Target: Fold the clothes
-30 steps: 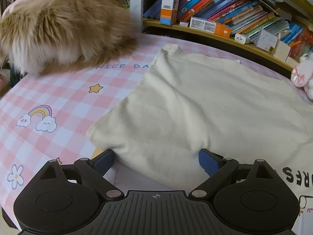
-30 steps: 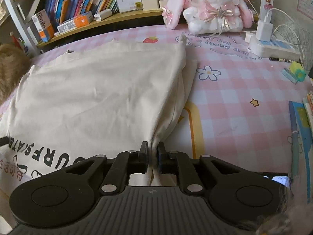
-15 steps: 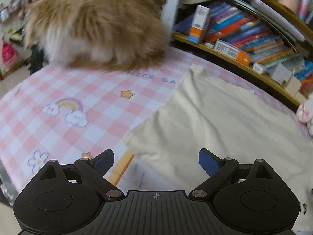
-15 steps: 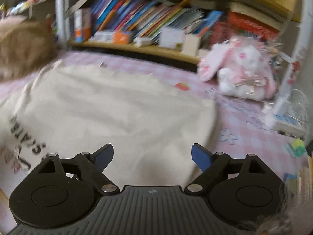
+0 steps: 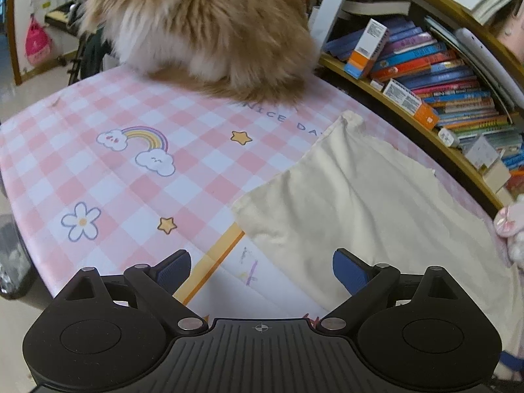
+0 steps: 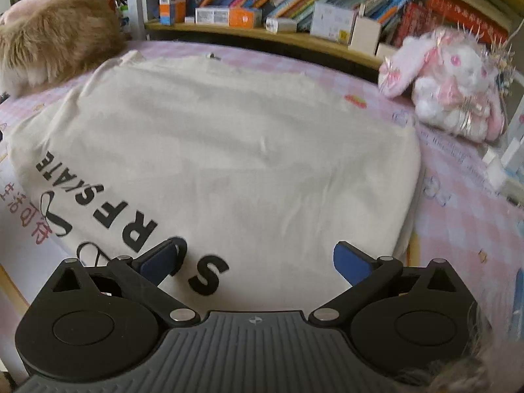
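A cream T-shirt (image 6: 235,150) with black lettering lies folded on the pink checked tablecloth (image 5: 124,170). It also shows in the left wrist view (image 5: 376,216), with its left corner near the gripper. My left gripper (image 5: 261,270) is open and empty, above the table's near edge, just left of the shirt's corner. My right gripper (image 6: 258,260) is open and empty, hovering over the shirt's near edge above the lettering.
A fluffy tan cat (image 5: 203,29) sits on the far left of the table; it also shows in the right wrist view (image 6: 55,39). A pink plush rabbit (image 6: 448,91) sits at the back right. Bookshelves (image 6: 294,3) run behind the table.
My right gripper has opened and let go of the shirt's edge, then moved left over the shirt. My left gripper, open throughout, has pulled back and left off the shirt.
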Demonstrator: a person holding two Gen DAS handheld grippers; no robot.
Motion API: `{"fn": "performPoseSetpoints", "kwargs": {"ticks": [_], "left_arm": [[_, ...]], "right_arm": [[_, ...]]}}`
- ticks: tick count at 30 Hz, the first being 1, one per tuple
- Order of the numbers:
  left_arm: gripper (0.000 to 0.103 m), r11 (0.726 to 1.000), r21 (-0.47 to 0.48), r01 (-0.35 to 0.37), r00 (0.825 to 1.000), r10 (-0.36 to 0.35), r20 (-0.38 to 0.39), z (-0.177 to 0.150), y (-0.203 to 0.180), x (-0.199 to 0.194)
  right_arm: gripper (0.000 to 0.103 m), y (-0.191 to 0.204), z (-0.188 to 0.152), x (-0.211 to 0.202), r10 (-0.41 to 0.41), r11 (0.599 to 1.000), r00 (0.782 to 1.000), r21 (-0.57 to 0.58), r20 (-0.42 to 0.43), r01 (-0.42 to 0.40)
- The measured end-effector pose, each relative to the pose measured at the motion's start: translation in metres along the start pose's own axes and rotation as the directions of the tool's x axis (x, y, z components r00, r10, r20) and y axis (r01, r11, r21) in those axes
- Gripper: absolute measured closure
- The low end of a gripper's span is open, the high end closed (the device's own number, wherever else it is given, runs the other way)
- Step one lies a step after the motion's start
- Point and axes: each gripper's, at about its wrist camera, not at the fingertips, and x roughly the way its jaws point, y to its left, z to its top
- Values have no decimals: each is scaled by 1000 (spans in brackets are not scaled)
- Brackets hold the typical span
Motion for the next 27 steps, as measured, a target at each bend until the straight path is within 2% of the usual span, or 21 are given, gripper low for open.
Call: {"fn": "performPoseSetpoints", "kwargs": {"ticks": [4, 7, 11, 16, 18, 20, 22, 27], "left_arm": [[9, 995, -92, 31, 999, -32, -13, 1, 9, -2], [12, 978, -196, 68, 997, -71, -12, 1, 17, -3], [32, 932, -351, 87, 995, -102, -23, 0, 32, -1], [35, 902, -427, 67, 995, -89, -33, -3, 41, 4], [40, 886, -459, 70, 995, -97, -35, -4, 44, 7], [51, 865, -496, 77, 994, -107, -32, -5, 48, 11], [56, 844, -530, 84, 993, -116, -28, -4, 51, 15], [56, 782, -610, 126, 987, -158, 1, 6, 54, 33]], "right_arm": [[0, -2, -3, 0, 16, 1000, 1000, 11, 8, -16], [0, -3, -3, 0, 21, 1000, 1000, 13, 7, -21], [0, -3, -3, 0, 21, 1000, 1000, 6, 9, -21], [0, -4, -4, -1, 27, 1000, 1000, -2, 16, -27], [0, -5, -4, -1, 31, 1000, 999, -6, 17, -31], [0, -5, -4, -1, 35, 999, 999, -9, 17, -35], [0, -6, -4, 0, 38, 999, 999, -12, 17, -38], [0, -5, -4, 0, 43, 999, 999, -19, 20, -43]]}}
